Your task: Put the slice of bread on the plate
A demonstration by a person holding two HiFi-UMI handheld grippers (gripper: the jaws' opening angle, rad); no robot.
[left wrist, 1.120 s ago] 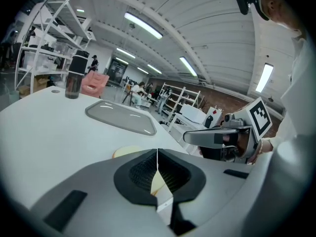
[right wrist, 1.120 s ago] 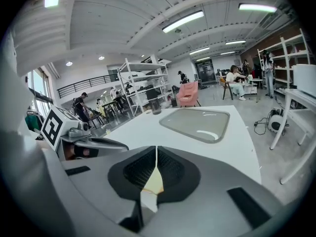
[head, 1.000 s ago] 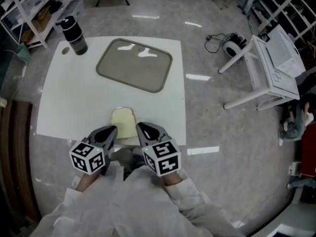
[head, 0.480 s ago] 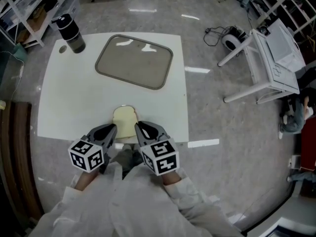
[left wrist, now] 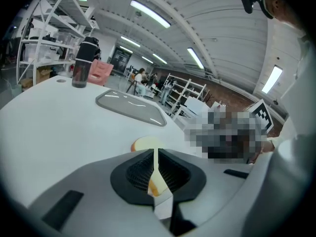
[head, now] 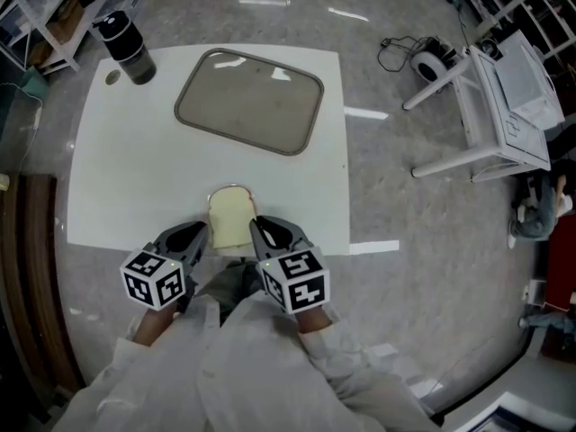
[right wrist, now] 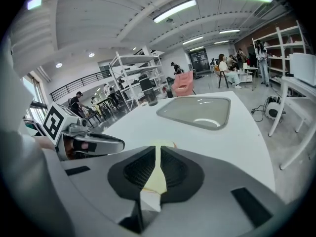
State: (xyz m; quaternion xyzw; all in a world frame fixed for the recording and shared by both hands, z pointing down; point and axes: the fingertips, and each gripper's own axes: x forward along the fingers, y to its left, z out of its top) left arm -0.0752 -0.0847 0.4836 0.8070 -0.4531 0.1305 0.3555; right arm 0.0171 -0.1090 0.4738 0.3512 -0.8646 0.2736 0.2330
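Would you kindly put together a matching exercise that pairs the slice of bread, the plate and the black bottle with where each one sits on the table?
Things:
1. slice of bread
2. plate
3. black bottle

Places:
A. far left corner of the white table
B. near edge of the table
C. around the middle of the table's far half

Pairs: 1-B; 2-C; 3-A

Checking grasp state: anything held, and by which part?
Nothing. Left gripper and right gripper jaws are together; the pale bread slice lies flat on the white table.
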